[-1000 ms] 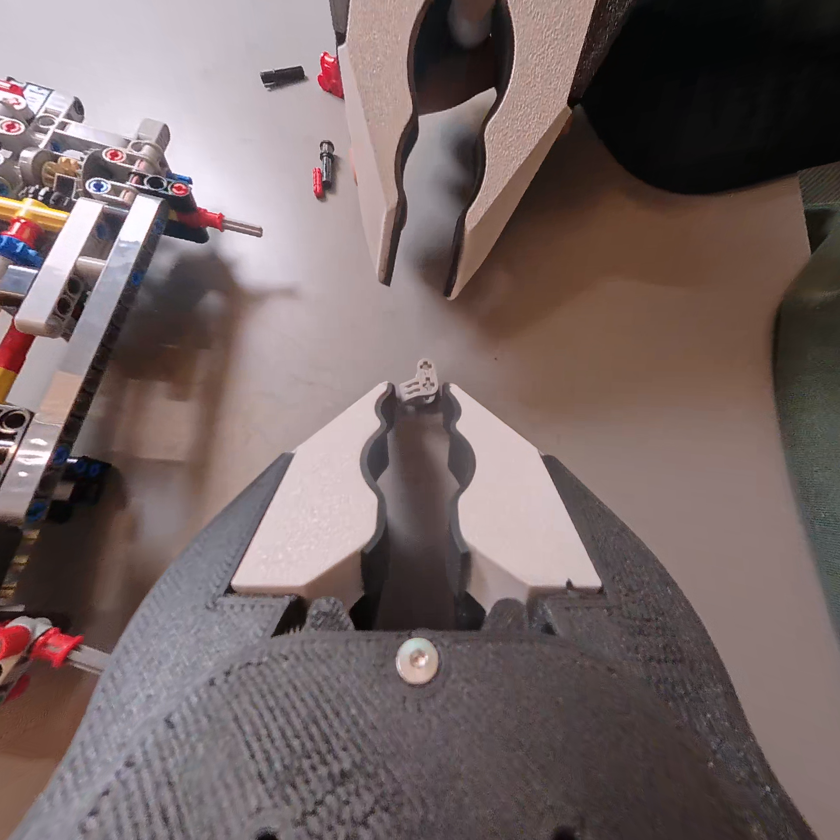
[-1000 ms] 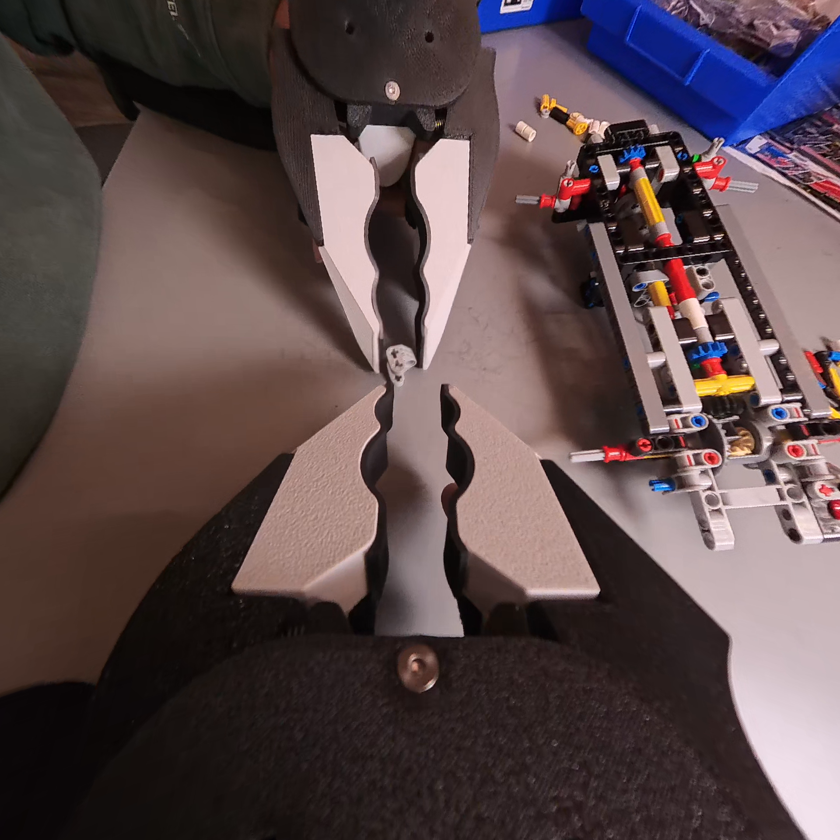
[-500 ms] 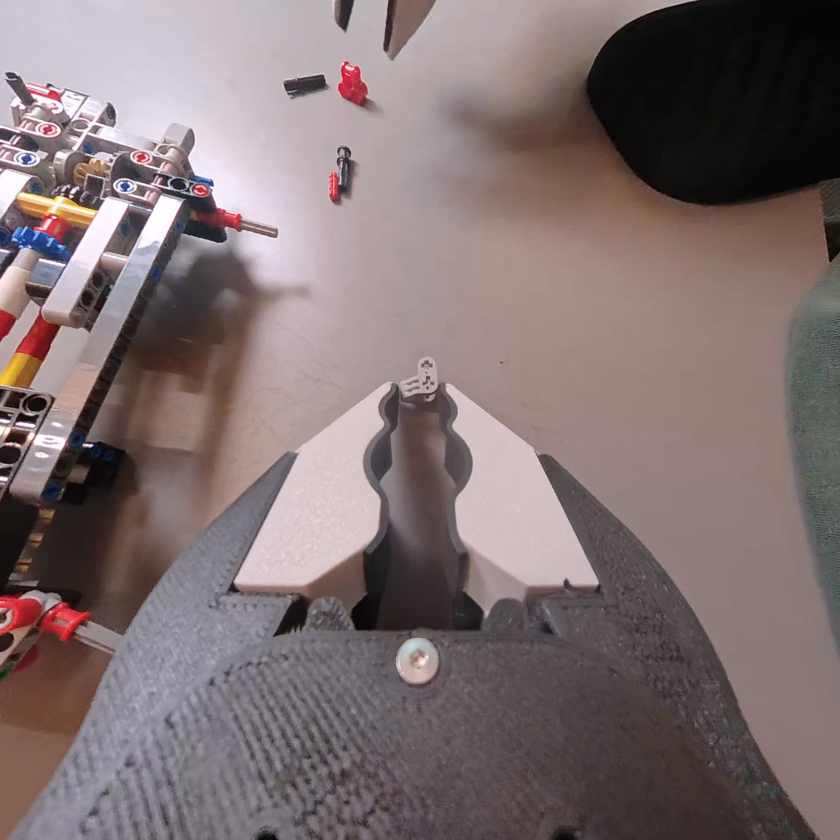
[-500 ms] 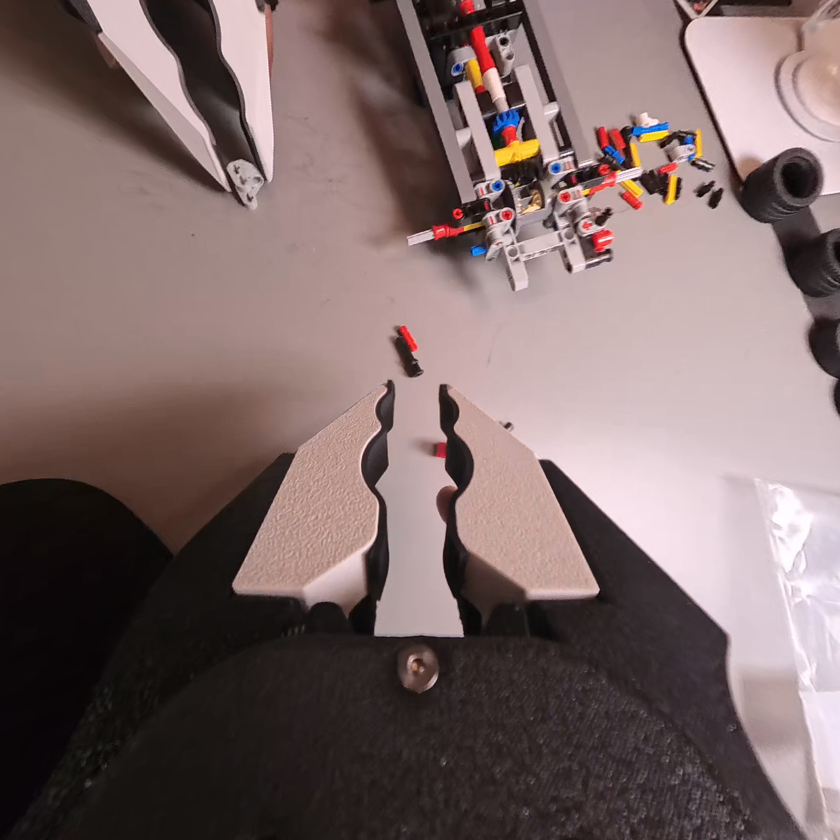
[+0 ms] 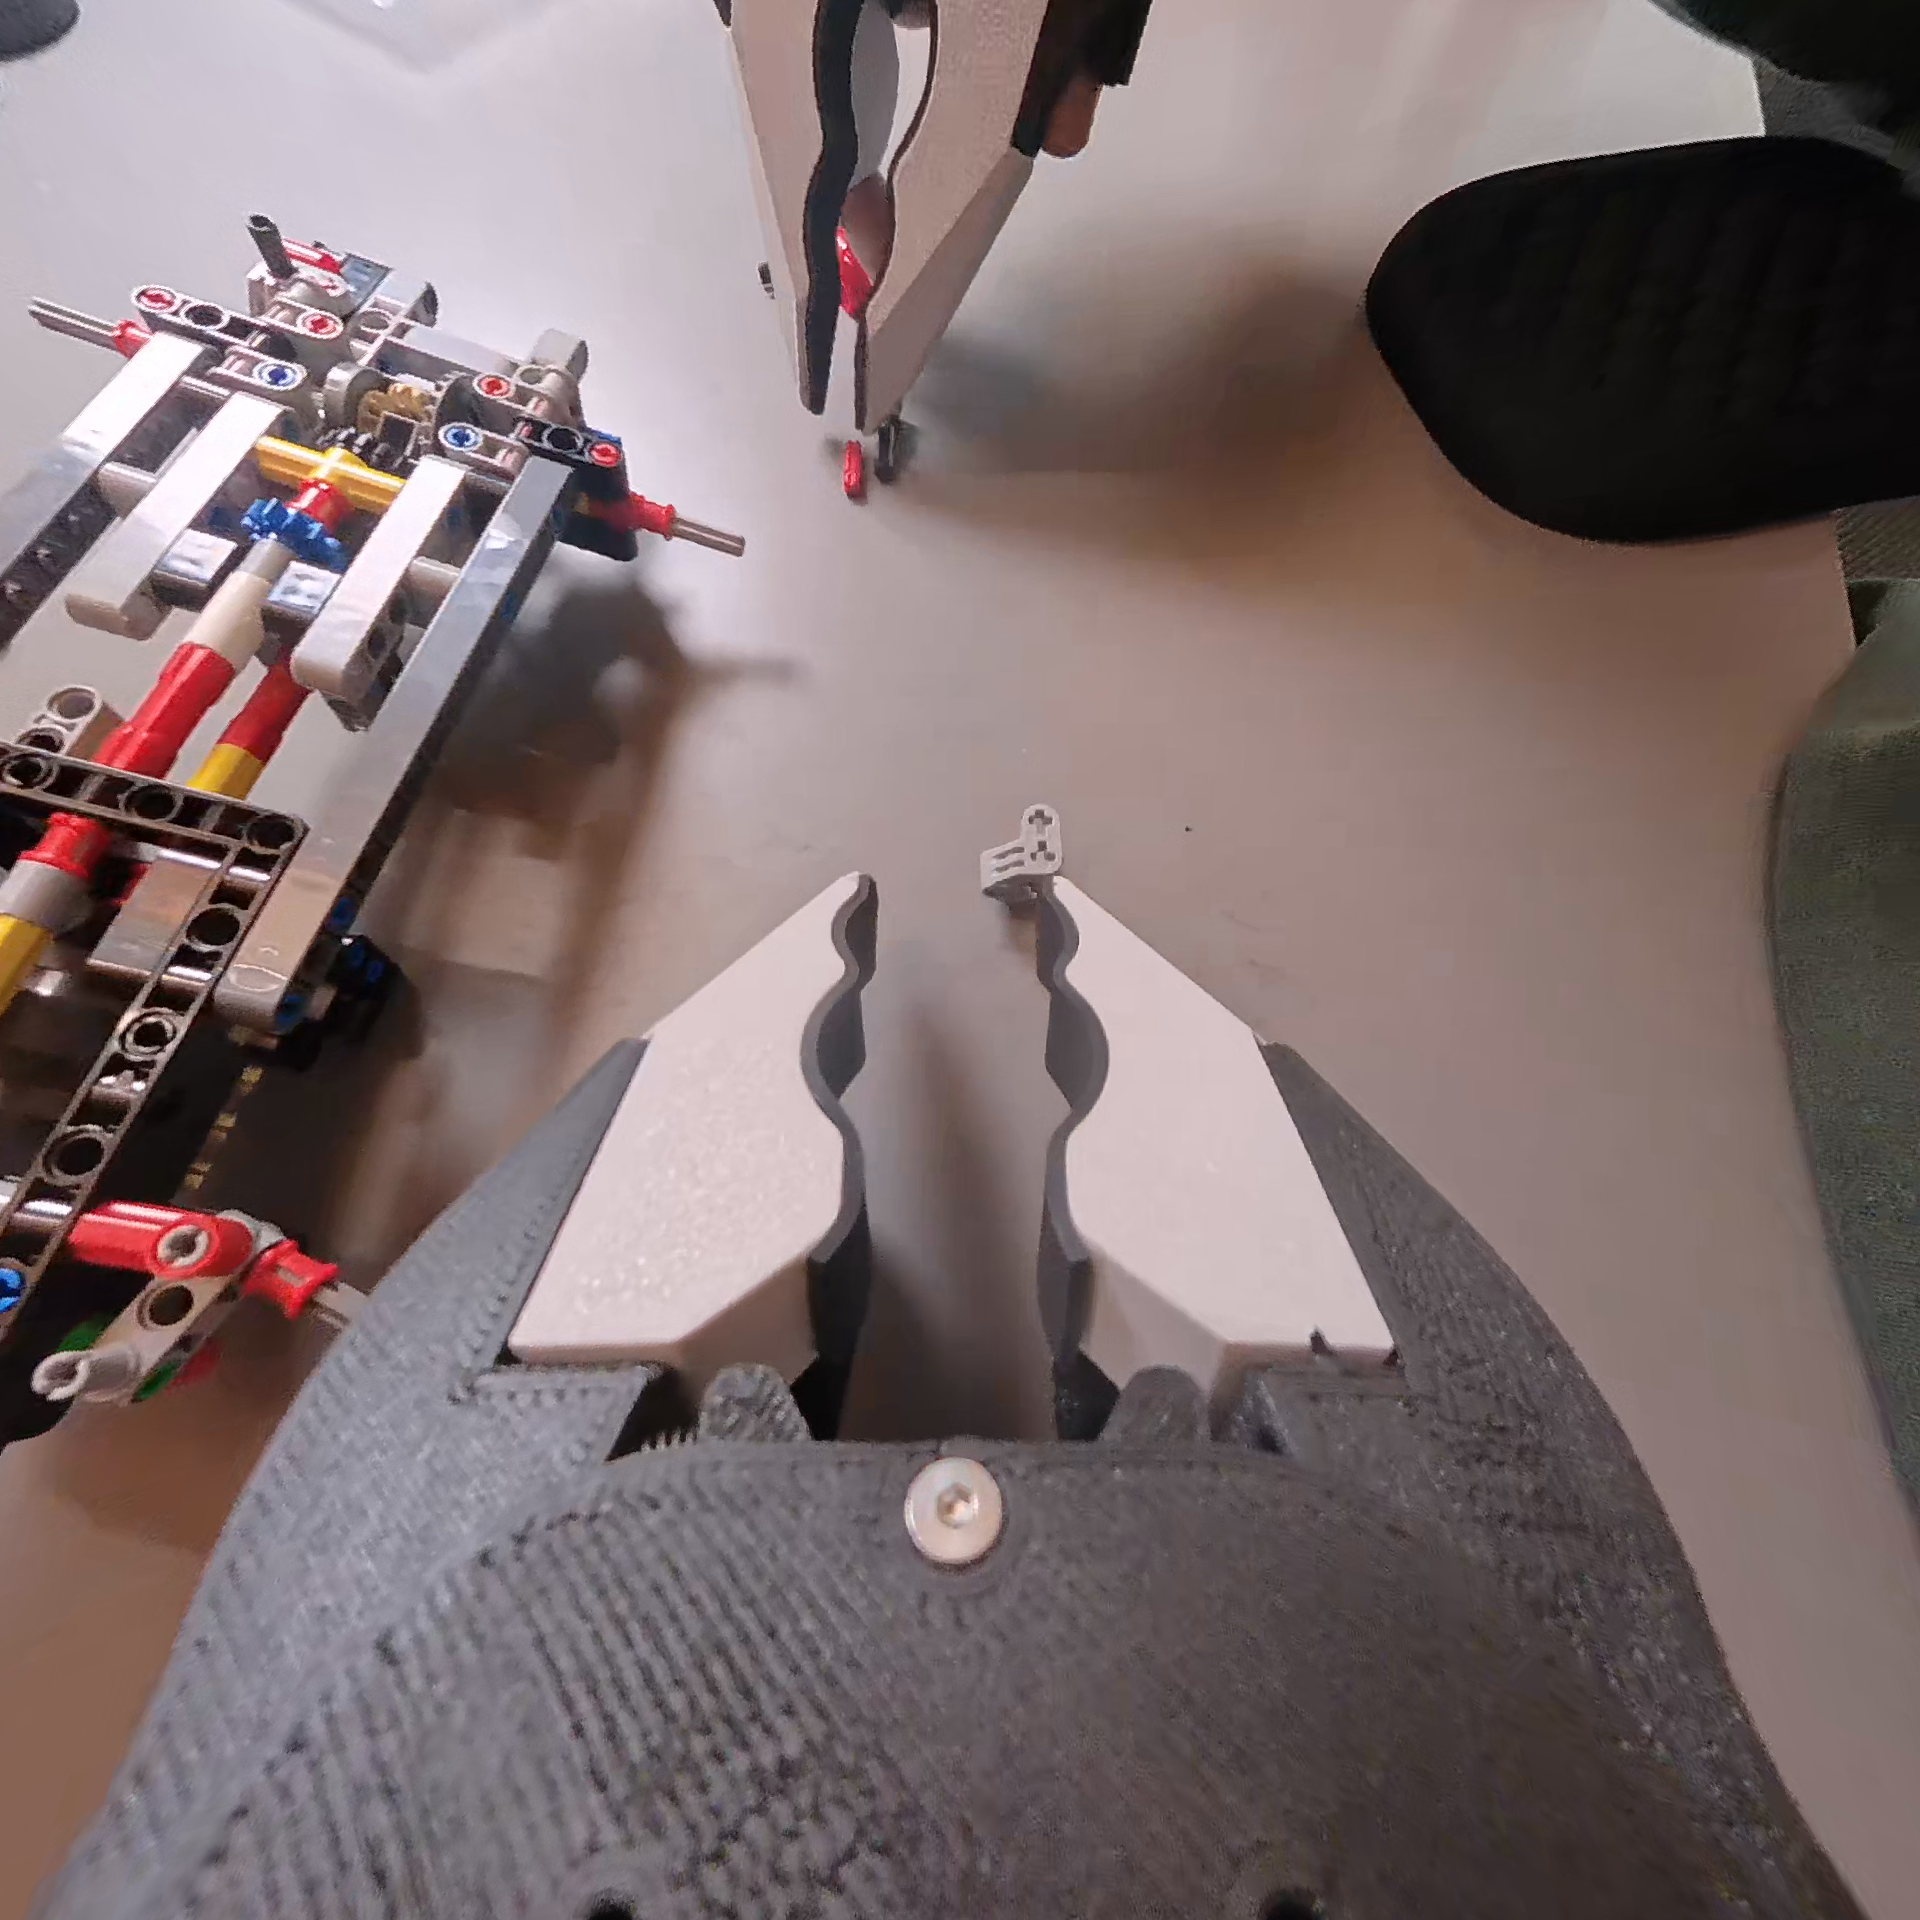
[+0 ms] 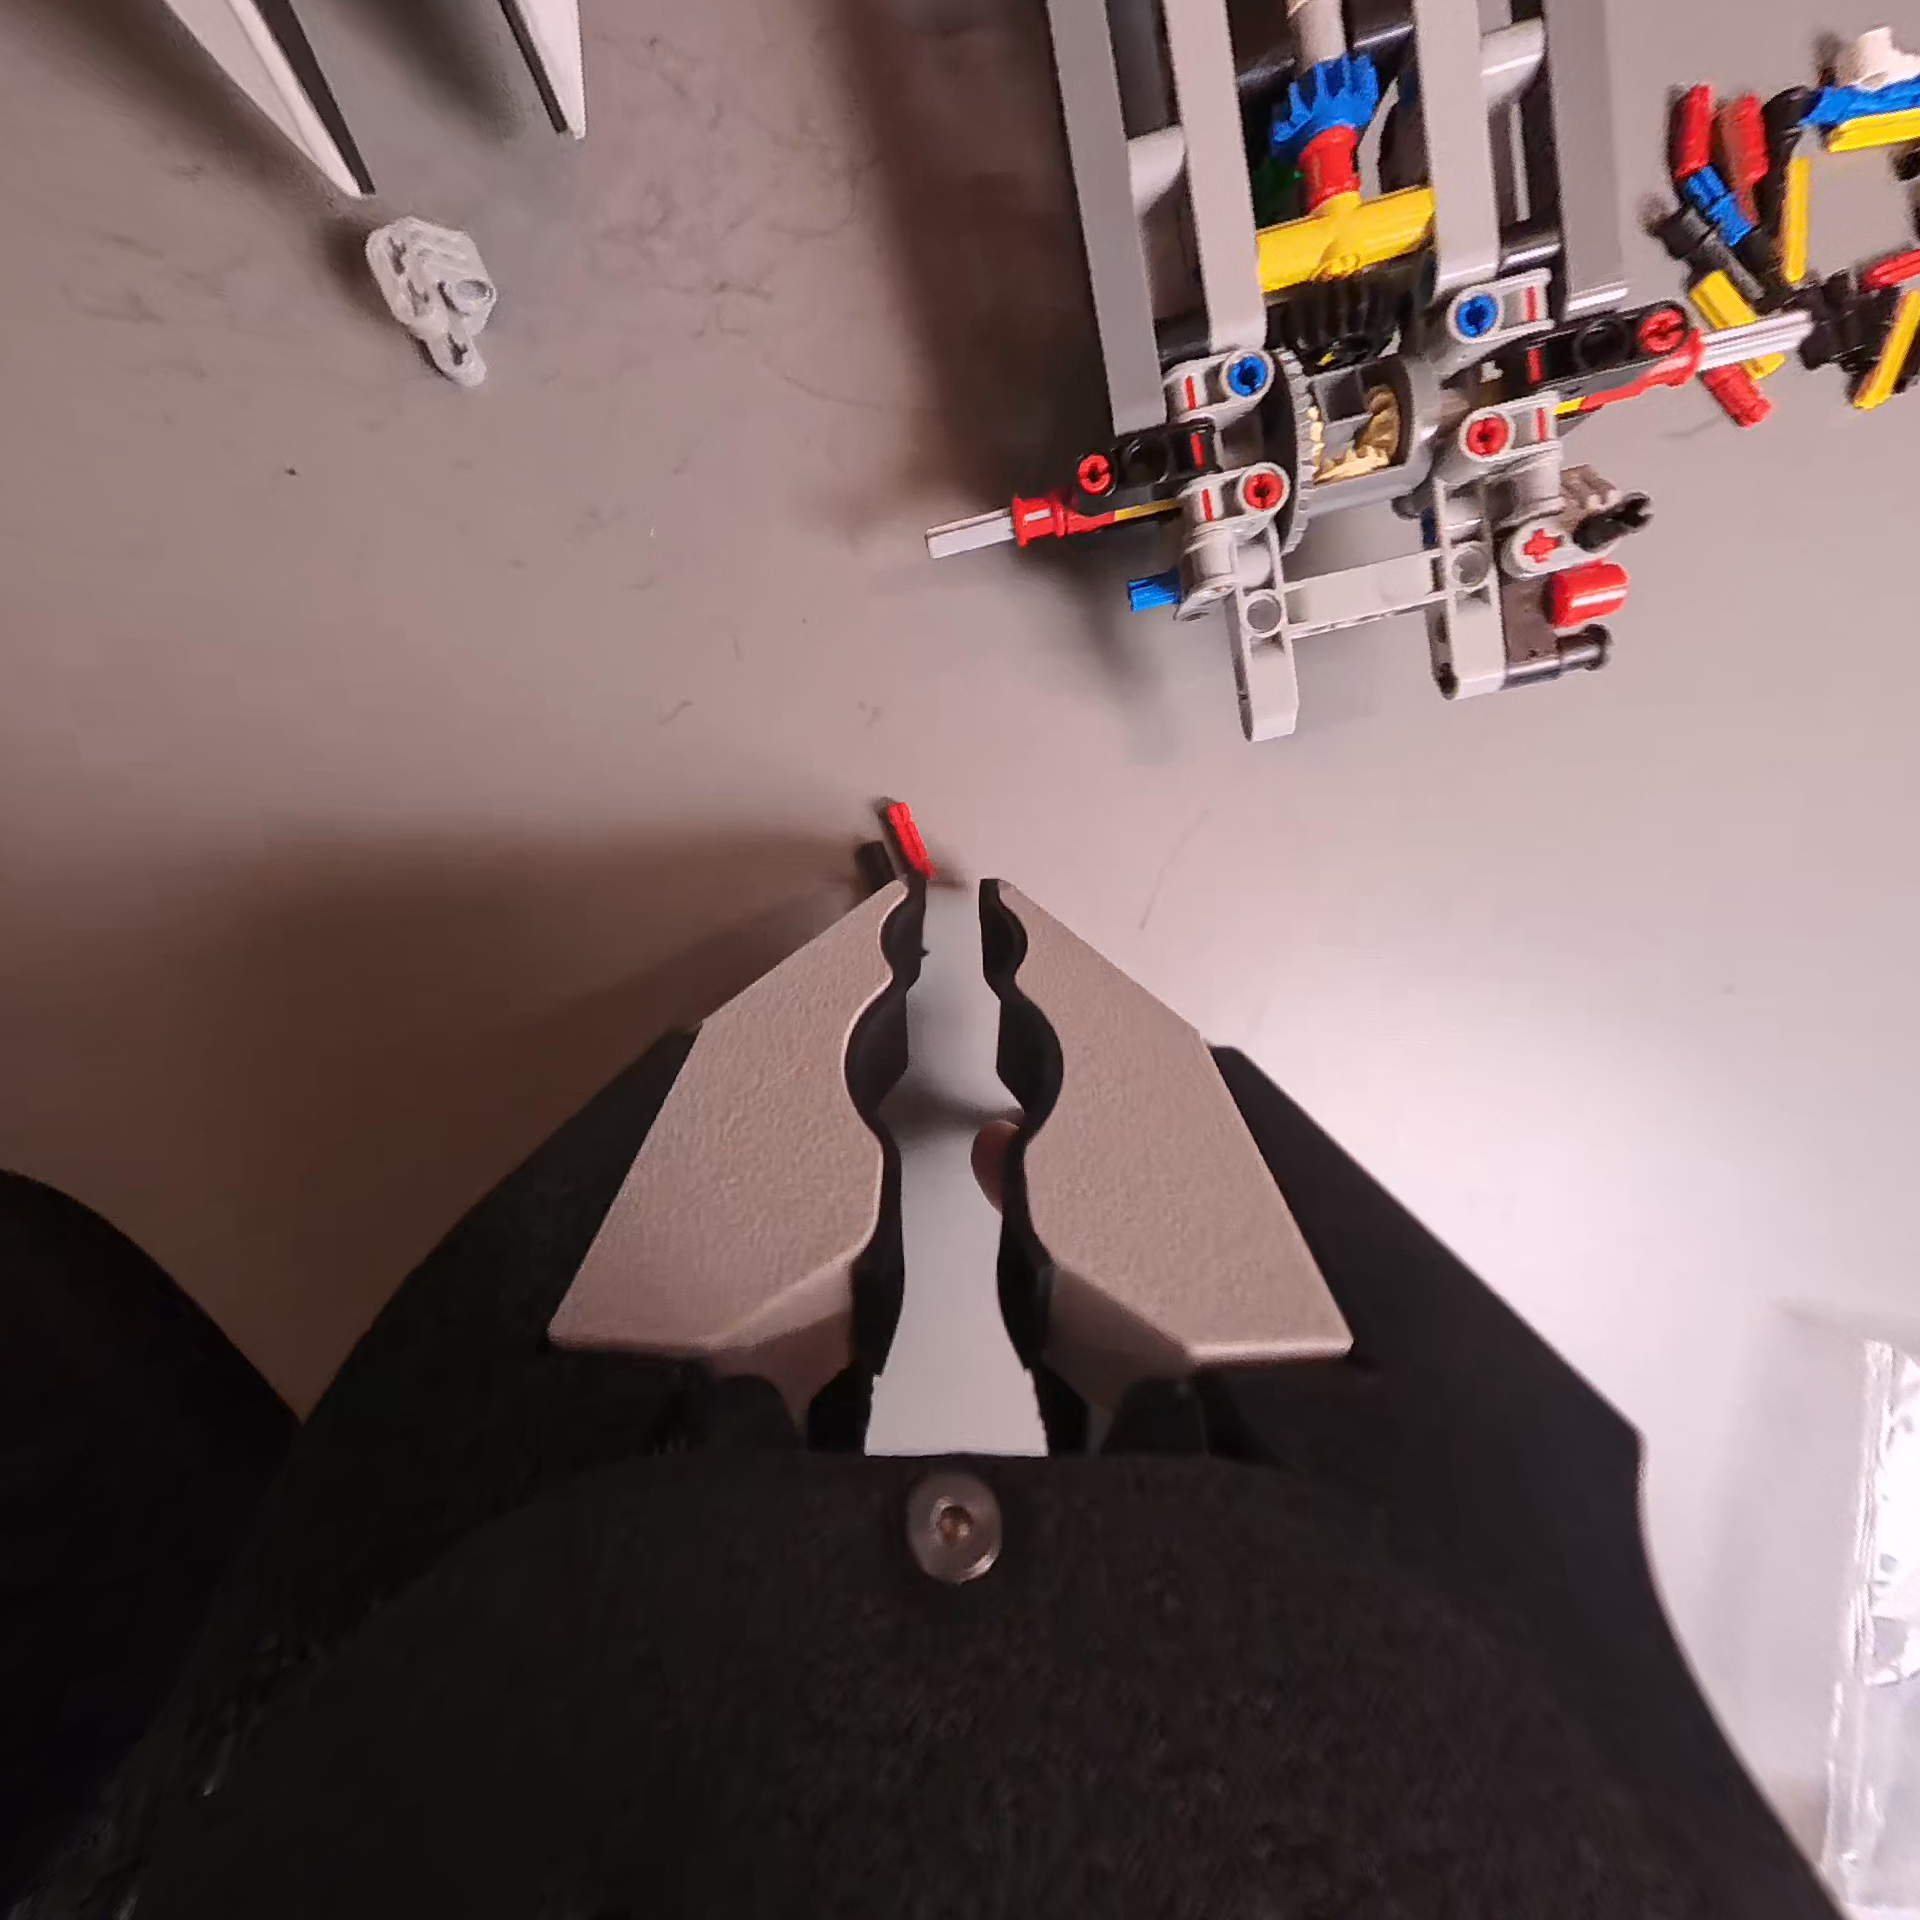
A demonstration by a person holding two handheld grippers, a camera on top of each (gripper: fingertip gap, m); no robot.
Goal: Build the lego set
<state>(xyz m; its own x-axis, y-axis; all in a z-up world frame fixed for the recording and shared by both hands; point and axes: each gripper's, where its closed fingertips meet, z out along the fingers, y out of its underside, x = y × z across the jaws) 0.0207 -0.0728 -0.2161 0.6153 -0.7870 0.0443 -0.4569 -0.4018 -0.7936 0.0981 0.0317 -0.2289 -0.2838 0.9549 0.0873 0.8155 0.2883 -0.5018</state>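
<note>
The part-built chassis [image 5: 312,582] lies at the left in the left wrist view and at the upper right in the right wrist view [image 6: 1351,312]. My left gripper [image 5: 958,888] is open and empty. A small grey connector [image 5: 1023,852] lies on the table at its right fingertip, and shows in the right wrist view [image 6: 431,286] below the left gripper [image 6: 462,156]. My right gripper [image 6: 948,894] is open by a narrow gap, low over the table. A red pin [image 6: 907,831] and a black pin [image 6: 868,857] lie just ahead of its left fingertip. It also shows in the left wrist view [image 5: 840,410].
A heap of loose coloured pieces [image 6: 1787,208] lies right of the chassis. A clear plastic bag [image 6: 1881,1558] is at the right edge. A black sleeve [image 5: 1662,343] and green cloth [image 5: 1860,935] border the table's right side. About 15 cm separates my left fingertips from my right.
My left gripper has opened and let go of the grey connector, which now rests on the table. My right gripper has moved away from it to the red and black pins, its gap narrower.
</note>
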